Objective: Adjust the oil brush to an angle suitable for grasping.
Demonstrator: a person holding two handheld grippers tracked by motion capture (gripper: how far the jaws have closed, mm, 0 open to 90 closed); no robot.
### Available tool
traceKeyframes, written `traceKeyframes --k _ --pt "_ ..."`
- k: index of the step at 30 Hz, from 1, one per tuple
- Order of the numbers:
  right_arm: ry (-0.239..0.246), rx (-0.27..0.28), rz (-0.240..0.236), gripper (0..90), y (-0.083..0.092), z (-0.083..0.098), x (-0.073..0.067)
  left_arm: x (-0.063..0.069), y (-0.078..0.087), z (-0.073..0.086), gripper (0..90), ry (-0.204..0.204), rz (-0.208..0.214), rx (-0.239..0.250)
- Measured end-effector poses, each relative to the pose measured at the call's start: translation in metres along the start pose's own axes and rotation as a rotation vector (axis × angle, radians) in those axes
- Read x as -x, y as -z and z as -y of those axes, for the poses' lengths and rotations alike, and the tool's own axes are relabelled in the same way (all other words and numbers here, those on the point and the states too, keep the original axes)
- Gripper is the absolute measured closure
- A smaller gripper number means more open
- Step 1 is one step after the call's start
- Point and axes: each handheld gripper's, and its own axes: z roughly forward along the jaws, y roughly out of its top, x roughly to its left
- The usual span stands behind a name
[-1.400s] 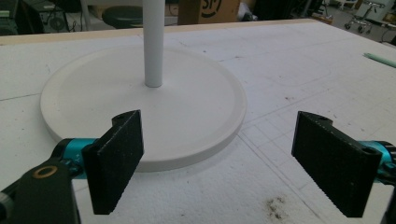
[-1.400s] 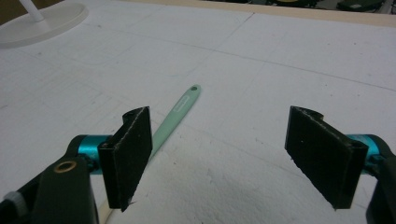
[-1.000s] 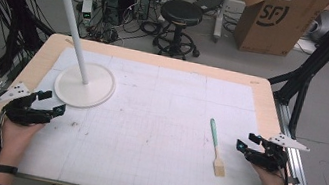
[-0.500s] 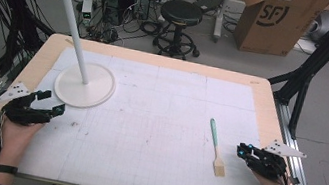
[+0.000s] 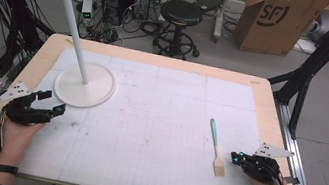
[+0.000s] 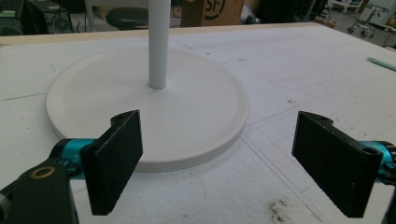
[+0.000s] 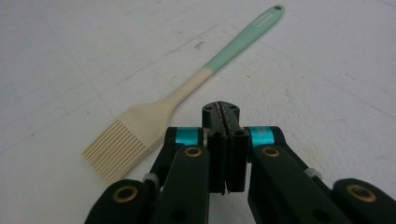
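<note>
While the right gripper (image 7: 223, 140) sat near the desk (image 5: 270, 115) edge, its fingers had just closed together on nothing; the brush (image 7: 187, 93) lay just beside them, untouched. Left gripper (image 6: 224, 154) fingers stood apart before the stand base (image 6: 140, 98).

Lighting: even, diffuse, overhead; bright white mat (image 5: 157, 122) without glare. Shadows: soft, faint, under the stand base (image 6: 154, 107) and beside the pastry brush (image 7: 177, 98). Sharpness: high view slightly soft and grainy; gripper views crisp up close, background stool (image 6: 130, 16) and cardboard box (image 6: 210, 10) blurred.
</note>
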Motion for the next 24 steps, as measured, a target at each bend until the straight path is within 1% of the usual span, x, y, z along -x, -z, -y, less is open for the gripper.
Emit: traceKeyframes --k 3,6,8,11,13,17,18,20,21,24 --pt "0.010 -0.015 -0.014 90.0 -0.004 -0.001 -0.001 0.000 0.000 0.000 16.9 0.000 0.000 0.004" --pt "0.014 -0.029 -0.040 90.0 -0.006 -0.002 -0.004 0.000 0.000 0.000 17.0 0.003 0.003 0.005" --pt "0.029 -0.034 -0.053 90.0 -0.009 -0.003 -0.006 0.000 0.000 0.000 17.1 0.004 0.005 0.002" --pt "0.029 -0.061 -0.075 90.0 -0.013 -0.003 -0.010 0.000 0.000 0.000 17.1 0.003 0.007 0.004" --pt "0.028 -0.060 -0.093 90.0 -0.014 -0.003 -0.011 0.000 0.000 0.000 17.1 0.005 0.005 0.006" --pt "0.042 -0.064 -0.102 90.0 -0.017 -0.005 -0.015 0.000 0.000 -0.001 17.1 0.004 0.007 0.006" --pt "0.045 -0.067 -0.115 90.0 -0.020 -0.008 -0.020 0.000 0.000 -0.001 17.1 0.004 0.007 0.007" --pt "0.053 -0.066 -0.116 90.0 -0.022 -0.009 -0.021 0.000 0.000 -0.001 18.3 0.004 0.012 0.007" --pt "0.056 -0.073 -0.128 90.0 -0.026 -0.012 -0.025 0.000 0.000 -0.001 18.8 0.002 0.017 0.005" --pt "0.065 -0.070 -0.128 90.0 -0.031 -0.016 -0.028 0.001 -0.001 -0.001 18.9 0.005 0.016 0.006"
